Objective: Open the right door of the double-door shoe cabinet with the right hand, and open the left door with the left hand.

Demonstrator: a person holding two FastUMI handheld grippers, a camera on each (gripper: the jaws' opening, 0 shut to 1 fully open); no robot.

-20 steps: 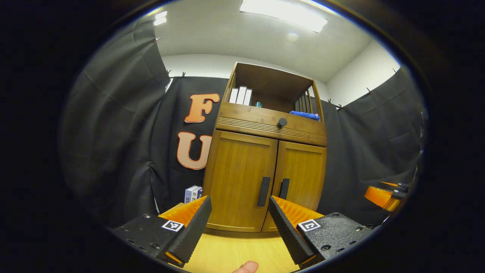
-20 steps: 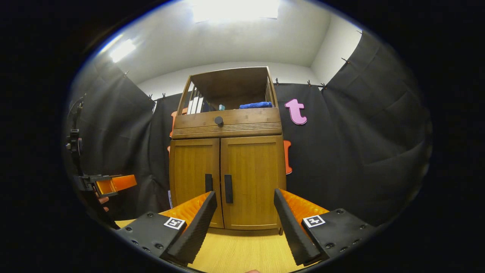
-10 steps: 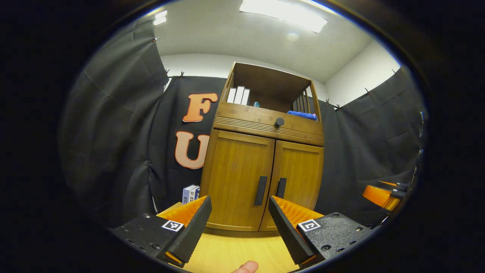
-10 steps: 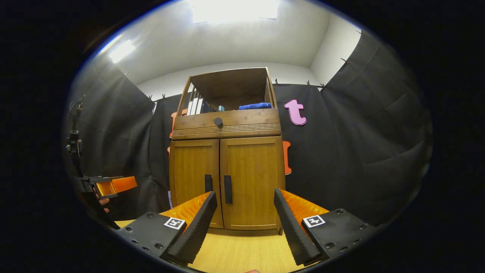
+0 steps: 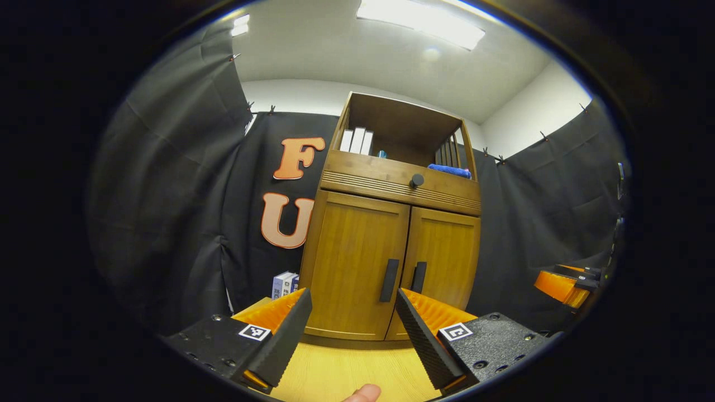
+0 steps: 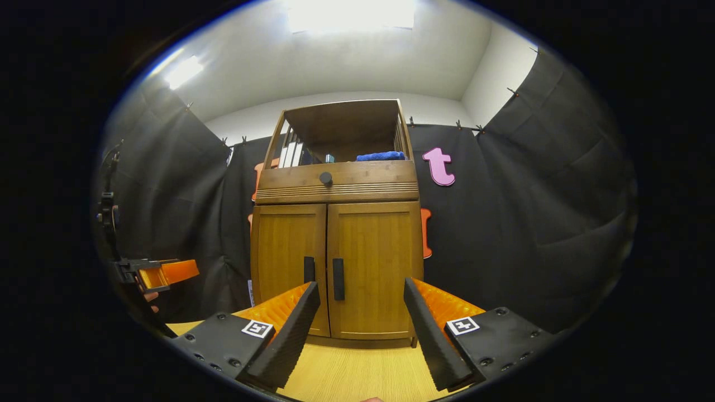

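a: left gripper [image 5: 352,335] is gaping wide, holding nothing; the cabinet [image 5: 391,223] is standing ahead, doors closed, boxes [image 5: 284,285] left of it.

b: right gripper [image 6: 363,338] is spread wide too, handles [image 6: 338,279] sitting just above its jaws.

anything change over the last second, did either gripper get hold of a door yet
Almost nothing. The cabinet's picture drifts slightly in both views, so the hands wavered a little, with no clear approach. Nothing was gripped or released: the left gripper and right gripper stayed open, short of the handles. The left door and right door stayed shut, and the blue cloth stayed on the shelf.
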